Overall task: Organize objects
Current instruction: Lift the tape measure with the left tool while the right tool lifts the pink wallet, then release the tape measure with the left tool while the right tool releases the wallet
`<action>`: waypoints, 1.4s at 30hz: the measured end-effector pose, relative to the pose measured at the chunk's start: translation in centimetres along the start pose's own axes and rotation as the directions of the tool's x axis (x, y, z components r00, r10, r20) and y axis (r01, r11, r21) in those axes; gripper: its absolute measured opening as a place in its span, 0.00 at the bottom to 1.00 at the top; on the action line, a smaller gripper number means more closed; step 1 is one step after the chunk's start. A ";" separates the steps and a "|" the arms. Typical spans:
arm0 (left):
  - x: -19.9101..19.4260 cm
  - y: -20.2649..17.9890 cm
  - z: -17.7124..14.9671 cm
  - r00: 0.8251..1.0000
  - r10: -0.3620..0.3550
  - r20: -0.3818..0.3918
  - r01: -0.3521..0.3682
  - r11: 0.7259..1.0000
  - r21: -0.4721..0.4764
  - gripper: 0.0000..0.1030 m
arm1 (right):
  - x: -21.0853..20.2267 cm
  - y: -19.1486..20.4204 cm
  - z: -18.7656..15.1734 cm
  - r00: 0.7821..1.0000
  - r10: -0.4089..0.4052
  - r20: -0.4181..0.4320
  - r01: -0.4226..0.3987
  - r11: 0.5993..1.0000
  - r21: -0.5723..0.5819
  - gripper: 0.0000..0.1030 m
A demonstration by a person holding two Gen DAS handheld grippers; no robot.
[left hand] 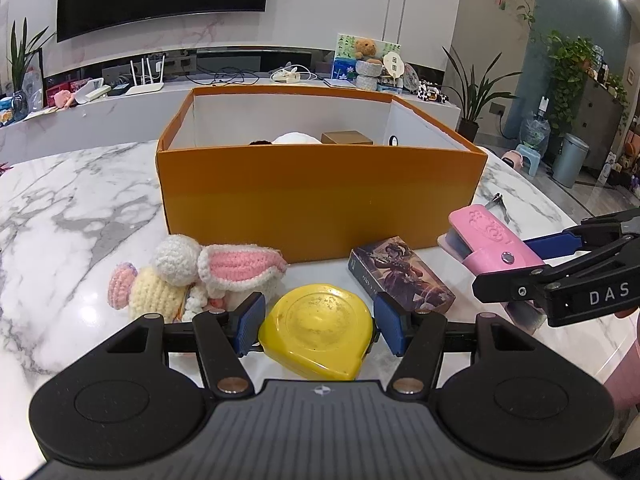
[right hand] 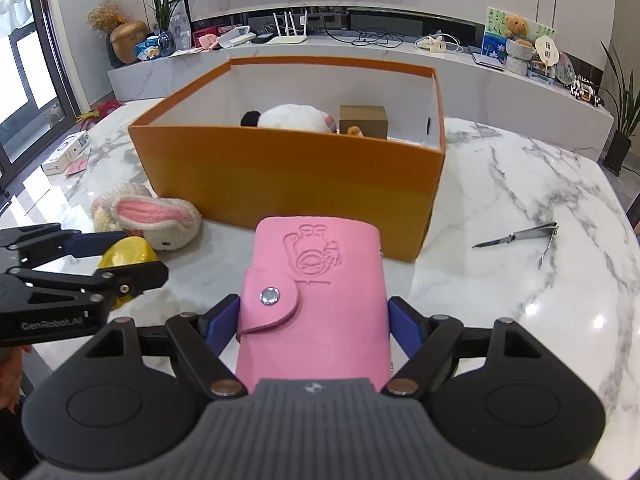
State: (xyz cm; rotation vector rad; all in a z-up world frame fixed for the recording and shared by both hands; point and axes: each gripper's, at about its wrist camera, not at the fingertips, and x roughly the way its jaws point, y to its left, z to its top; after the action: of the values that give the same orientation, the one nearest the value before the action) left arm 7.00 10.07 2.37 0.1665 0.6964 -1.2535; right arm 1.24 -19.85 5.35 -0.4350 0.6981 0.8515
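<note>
My left gripper (left hand: 318, 326) is shut on a yellow tape measure (left hand: 316, 330), its blue pads pressing both sides, low over the marble table (left hand: 72, 208). My right gripper (right hand: 314, 320) is shut on a pink snap-button card holder (right hand: 316, 300), held above the table in front of the orange box (right hand: 288, 184). From the left wrist camera that card holder (left hand: 492, 240) hangs at the right. The open orange box (left hand: 320, 196) holds a white plush toy (right hand: 296, 118) and a small brown box (right hand: 363, 119).
A crocheted rabbit toy (left hand: 200, 276) lies by the box's front left. A dark card box (left hand: 400, 274) lies in front of the box. Nail clippers (right hand: 524, 238) rest on the table at the right. A small white carton (right hand: 66, 154) sits far left.
</note>
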 end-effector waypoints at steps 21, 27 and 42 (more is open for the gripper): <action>-2.0 -0.6 2.2 0.998 0.022 0.057 -0.020 0.999 -0.047 0.68 | -3.5 1.4 1.1 0.994 0.036 0.108 -0.036 0.999 -0.007 0.77; -3.0 -0.6 5.5 0.992 0.018 0.125 -0.012 0.999 -0.045 0.68 | -5.6 1.4 2.8 0.979 0.052 0.196 -0.058 0.998 0.023 0.77; 7.3 2.6 16.8 0.991 0.064 0.118 -0.057 0.996 -0.067 0.68 | 2.1 -1.1 12.1 0.970 0.009 0.244 -0.037 0.993 0.111 0.77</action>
State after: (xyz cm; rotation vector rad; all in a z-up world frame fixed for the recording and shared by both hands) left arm 16.95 -3.04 10.74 0.0594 0.6221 -1.1721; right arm 7.76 -12.04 12.41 -0.2145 0.5222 0.8650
